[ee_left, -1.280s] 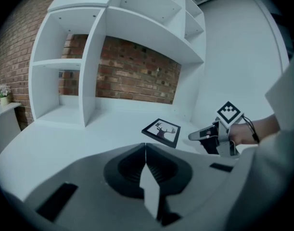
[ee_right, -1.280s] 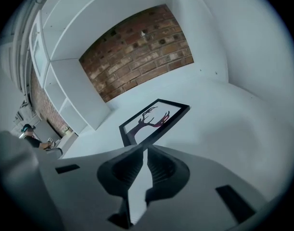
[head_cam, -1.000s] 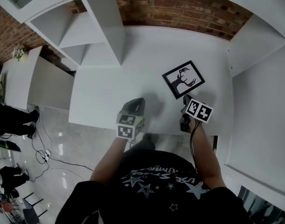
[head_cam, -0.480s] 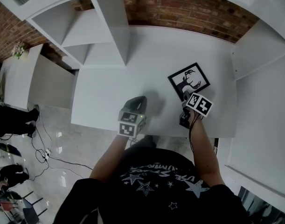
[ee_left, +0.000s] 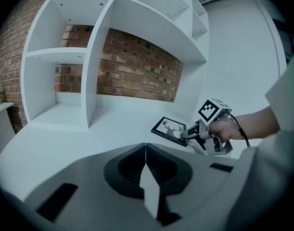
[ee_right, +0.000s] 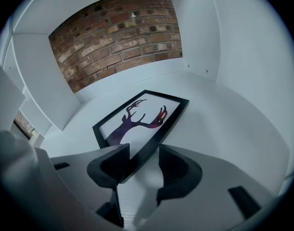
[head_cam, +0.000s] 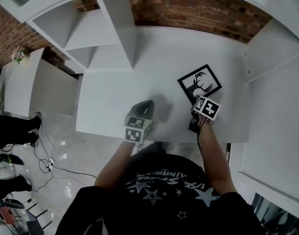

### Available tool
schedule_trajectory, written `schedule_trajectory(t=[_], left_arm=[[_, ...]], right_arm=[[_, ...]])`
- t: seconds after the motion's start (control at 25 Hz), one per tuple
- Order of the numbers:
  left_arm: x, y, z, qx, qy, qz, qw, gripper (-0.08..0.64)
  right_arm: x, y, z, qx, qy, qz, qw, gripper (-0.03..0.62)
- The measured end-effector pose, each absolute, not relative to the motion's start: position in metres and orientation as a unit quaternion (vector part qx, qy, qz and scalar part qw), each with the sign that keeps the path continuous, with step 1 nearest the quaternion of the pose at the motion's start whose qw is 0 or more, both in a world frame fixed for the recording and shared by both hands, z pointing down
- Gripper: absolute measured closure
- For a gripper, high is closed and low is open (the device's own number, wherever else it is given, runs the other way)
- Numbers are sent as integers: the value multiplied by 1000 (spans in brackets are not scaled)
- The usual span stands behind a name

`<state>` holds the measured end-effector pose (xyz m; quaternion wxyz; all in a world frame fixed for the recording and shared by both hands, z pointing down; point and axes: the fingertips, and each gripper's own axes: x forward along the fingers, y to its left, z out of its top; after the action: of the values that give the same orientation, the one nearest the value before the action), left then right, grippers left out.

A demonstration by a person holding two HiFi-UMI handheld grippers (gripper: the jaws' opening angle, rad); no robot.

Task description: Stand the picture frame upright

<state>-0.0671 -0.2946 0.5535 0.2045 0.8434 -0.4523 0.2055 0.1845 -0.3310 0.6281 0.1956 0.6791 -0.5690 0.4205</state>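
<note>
A black picture frame [head_cam: 200, 84] with a deer silhouette lies on the white table [head_cam: 115, 97], at the right. In the right gripper view the picture frame [ee_right: 142, 117] points its near corner between my right gripper's [ee_right: 143, 153] jaws. Those jaws have just been opening and stand wide on either side of the corner. In the head view my right gripper [head_cam: 195, 101] sits at the frame's near edge. My left gripper [head_cam: 145, 104] hovers over the table's middle front, shut and empty, its jaws [ee_left: 146, 150] pressed together. From there the frame [ee_left: 169, 128] and the right gripper [ee_left: 187, 134] show off to the right.
A white shelf unit [head_cam: 105, 28] with an upright divider rises at the back left. A brick wall [head_cam: 188, 6] backs the table, and a white side panel [head_cam: 266, 58] closes its right. The table's front edge [head_cam: 139, 133] runs just below both grippers.
My right gripper has tipped over and sits a little closer against the frame's near corner. The left gripper has stayed where it was.
</note>
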Motion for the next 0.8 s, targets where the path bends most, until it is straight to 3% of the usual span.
schedule_trajectory(t=[0.8], left_arm=[[-59,-262,557,836,-460,213,209,541]], right_arm=[[174,-303,629,627,-619,420,215,434]])
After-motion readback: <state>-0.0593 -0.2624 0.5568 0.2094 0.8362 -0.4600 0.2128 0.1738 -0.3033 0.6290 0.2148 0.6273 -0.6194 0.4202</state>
